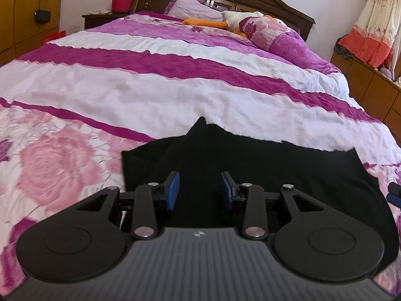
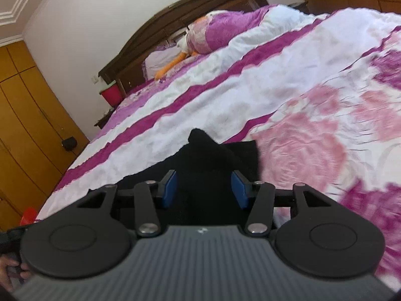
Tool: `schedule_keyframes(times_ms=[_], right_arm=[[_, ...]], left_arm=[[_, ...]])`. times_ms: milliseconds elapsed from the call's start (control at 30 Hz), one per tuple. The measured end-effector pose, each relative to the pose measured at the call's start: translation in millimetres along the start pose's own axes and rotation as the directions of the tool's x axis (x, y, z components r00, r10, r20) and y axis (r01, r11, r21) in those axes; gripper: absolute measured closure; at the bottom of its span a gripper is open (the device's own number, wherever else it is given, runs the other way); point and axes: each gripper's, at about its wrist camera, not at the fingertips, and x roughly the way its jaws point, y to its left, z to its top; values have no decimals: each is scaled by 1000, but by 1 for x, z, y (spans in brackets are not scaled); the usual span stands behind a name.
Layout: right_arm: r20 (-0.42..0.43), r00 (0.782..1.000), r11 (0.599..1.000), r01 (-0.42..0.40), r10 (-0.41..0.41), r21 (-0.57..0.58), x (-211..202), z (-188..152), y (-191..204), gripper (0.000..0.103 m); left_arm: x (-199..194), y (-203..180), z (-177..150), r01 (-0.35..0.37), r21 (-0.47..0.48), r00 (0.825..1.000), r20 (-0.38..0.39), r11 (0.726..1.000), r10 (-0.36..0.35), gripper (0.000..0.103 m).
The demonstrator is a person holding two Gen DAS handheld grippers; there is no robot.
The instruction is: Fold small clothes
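Grippers on black garment [image 1: 250,175] over floral bedspread [image 1: 150,87].
Left gripper [image 1: 199,188] and right gripper [image 2: 204,188] each pinch a bunched black fold between blue pads.

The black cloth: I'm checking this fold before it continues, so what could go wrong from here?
The black cloth bunches into a peak between the jaws of the left gripper and the right gripper, so the fold may crease unevenly. If either hold is loose, a corner could drop. The quilt is rumpled, so it may drag.
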Motion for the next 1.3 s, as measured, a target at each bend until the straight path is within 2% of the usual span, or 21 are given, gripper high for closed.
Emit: schedule_keyframes(times_ms=[100, 167, 467, 600, 767, 1000, 1100, 1300], right_arm=[[18, 1000, 1000, 8, -8, 2, -22, 0, -7, 51], [21, 999, 999, 35, -35, 6, -34, -2, -12, 45], [4, 999, 997, 50, -50, 60, -70, -20, -27, 45], [-10, 1000, 995, 30, -29, 96, -74, -29, -30, 45], [-57, 997, 990, 68, -61, 124, -72, -47, -32, 38], [-40, 997, 995, 71, -68, 72, -65, -63, -28, 36], [-35, 998, 995, 50, -47, 89, -59, -62, -28, 36], [-24, 998, 986, -53, 57, 157, -44, -62, -30, 36]], left_arm=[[-21, -2, -8, -2, 3, 1000, -21, 1000, 2, 60], [-32, -3, -15, -9, 2, 999, -44, 1000, 9, 60], [-69, -8, -44, -46, 6, 996, -80, 999, 46, 58], [-71, -11, -51, -60, 4, 994, -96, 998, 60, 57], [-69, -14, -59, -77, 5, 991, -105, 997, 77, 56], [-63, -17, -61, -94, 22, 989, -110, 995, 96, 55], [-59, -16, -62, -99, 24, 988, -115, 995, 101, 54], [-56, -21, -65, -115, 52, 987, -109, 992, 120, 52]])
